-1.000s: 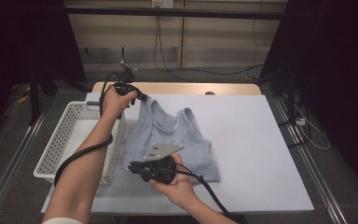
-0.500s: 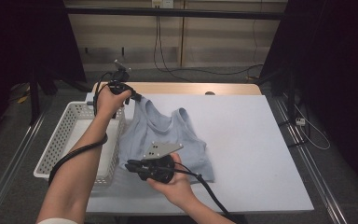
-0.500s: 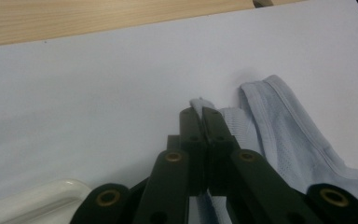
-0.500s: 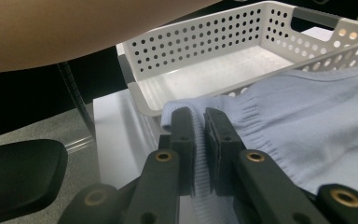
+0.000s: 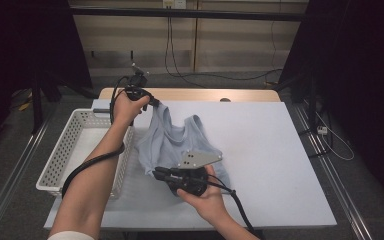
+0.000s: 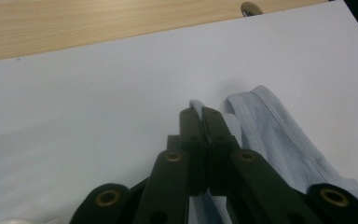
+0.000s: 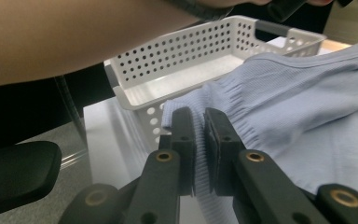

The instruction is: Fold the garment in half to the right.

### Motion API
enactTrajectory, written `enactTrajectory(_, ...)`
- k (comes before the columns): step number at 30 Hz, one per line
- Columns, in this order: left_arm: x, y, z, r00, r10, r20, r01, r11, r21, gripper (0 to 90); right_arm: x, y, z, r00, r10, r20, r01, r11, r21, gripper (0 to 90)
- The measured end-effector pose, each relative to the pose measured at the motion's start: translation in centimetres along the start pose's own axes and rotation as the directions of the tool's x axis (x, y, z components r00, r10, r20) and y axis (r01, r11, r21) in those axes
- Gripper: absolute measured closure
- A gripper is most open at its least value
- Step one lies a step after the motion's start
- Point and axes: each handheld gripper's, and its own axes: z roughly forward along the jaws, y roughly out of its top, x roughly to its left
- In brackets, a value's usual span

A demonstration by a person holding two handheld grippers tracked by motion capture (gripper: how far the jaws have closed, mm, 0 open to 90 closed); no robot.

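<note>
A pale blue ribbed tank top [image 5: 172,142] hangs between both grippers over the white table top [image 5: 265,145]. My left gripper [image 5: 155,103] is shut on one shoulder strap [image 6: 196,105] at the far left and holds it up off the table; the second strap [image 6: 279,135] lies beside the jaws. My right gripper [image 5: 156,173] is shut on the ribbed hem [image 7: 200,140] near the table's front, pointing left toward the basket. The cloth sags between the two grips.
A white perforated basket [image 5: 65,150] stands at the table's left edge, also close ahead in the right gripper view [image 7: 186,60], where the left forearm [image 7: 74,37] crosses above it. A wooden strip [image 5: 195,94] runs along the table's far edge. The white surface extends to the right.
The right gripper has carried the hem up and leftward, toward the basket. The left gripper lifted the strap slightly, so the top now hangs bunched instead of lying flat.
</note>
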Motion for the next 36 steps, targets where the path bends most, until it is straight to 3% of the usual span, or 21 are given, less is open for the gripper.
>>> enactTrajectory(23,-2.6,1.2,0.8,0.9996,0.026,0.007,-0.026,0.9996,-0.015,88.5,-2.2,-0.5,-5.0,0.9957,0.016,0.091,-0.014,0.999,-0.030,84.8)
enactTrajectory(36,-3.4,1.4,1.1,0.9994,0.024,0.024,-0.024,0.9992,-0.034,88.5,-2.5,-1.0,-6.0,0.9921,0.019,0.124,-0.016,1.000,-0.025,86.6)
